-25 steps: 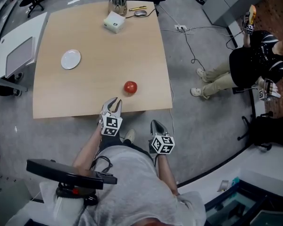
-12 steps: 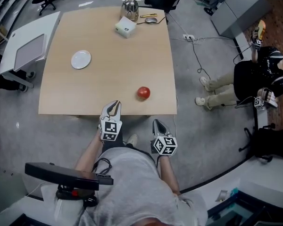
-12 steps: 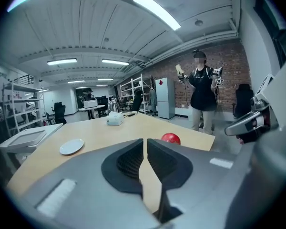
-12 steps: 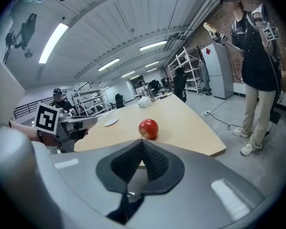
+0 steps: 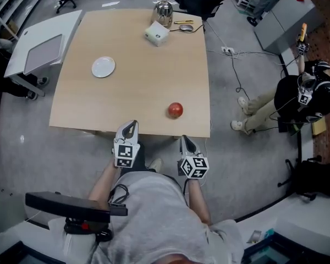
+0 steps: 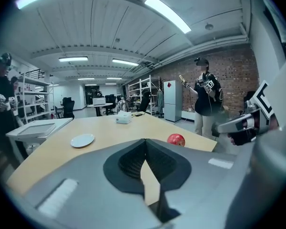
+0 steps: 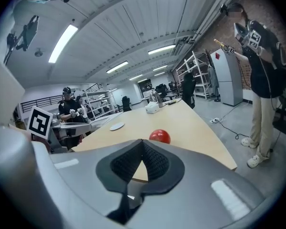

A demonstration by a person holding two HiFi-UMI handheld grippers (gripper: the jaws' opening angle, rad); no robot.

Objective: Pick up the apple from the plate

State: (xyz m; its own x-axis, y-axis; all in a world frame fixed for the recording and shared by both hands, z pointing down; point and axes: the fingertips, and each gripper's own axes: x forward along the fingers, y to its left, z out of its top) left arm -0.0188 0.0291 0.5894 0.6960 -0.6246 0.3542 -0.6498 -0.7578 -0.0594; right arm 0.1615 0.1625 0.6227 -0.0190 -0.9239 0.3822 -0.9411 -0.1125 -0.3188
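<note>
A red apple (image 5: 175, 110) lies on the bare wooden table (image 5: 137, 87), near its front right edge. The white plate (image 5: 103, 67) stands empty at the far left, well away from the apple. My left gripper (image 5: 130, 125) hovers at the table's near edge, left of the apple; its jaws have just been closing and are shut with nothing between them. My right gripper (image 5: 183, 139) hangs just off the near edge, in front of the apple, shut and empty. The left gripper view shows the left gripper (image 6: 145, 141), apple (image 6: 176, 140) and plate (image 6: 82, 140). The right gripper view shows the right gripper (image 7: 143, 142), apple (image 7: 159, 136) and plate (image 7: 117, 126).
A white tissue box (image 5: 156, 33) and a metal kettle (image 5: 164, 10) stand at the table's far edge. A white side table (image 5: 41, 45) adjoins it on the left. A person (image 5: 297, 95) sits on the floor to the right, beside trailing cables (image 5: 236, 65).
The left jaws have gone from a small gap to shut, empty. Both grippers have risen a little at the near edge. The head camera has shifted, so the table now sits further right in view.
</note>
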